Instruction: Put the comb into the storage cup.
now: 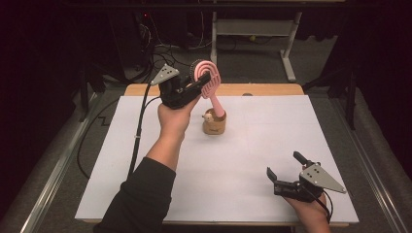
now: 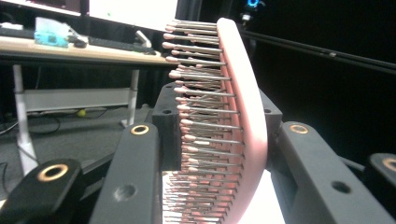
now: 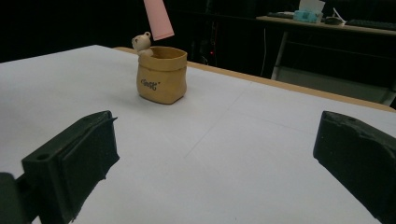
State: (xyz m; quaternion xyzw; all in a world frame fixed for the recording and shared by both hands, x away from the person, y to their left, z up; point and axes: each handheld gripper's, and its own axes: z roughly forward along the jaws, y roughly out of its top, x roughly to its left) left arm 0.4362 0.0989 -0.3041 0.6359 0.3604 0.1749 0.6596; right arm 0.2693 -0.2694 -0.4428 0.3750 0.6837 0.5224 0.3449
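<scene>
Between the left tongs [image 1: 201, 80], hairbrush [image 1: 209, 77]

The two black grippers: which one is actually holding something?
The left gripper, raised over the far side of the table, is clamped on the pink hairbrush above the tan pot. The right gripper, low near the table's front edge, stands open with nothing between its jaws.

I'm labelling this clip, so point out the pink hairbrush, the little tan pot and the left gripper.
pink hairbrush [image 1: 210, 77], high view, on its head.
tan pot [image 3: 162, 77], right gripper view, on its front wall.
left gripper [image 1: 200, 82], high view, between its jaw tips.
</scene>
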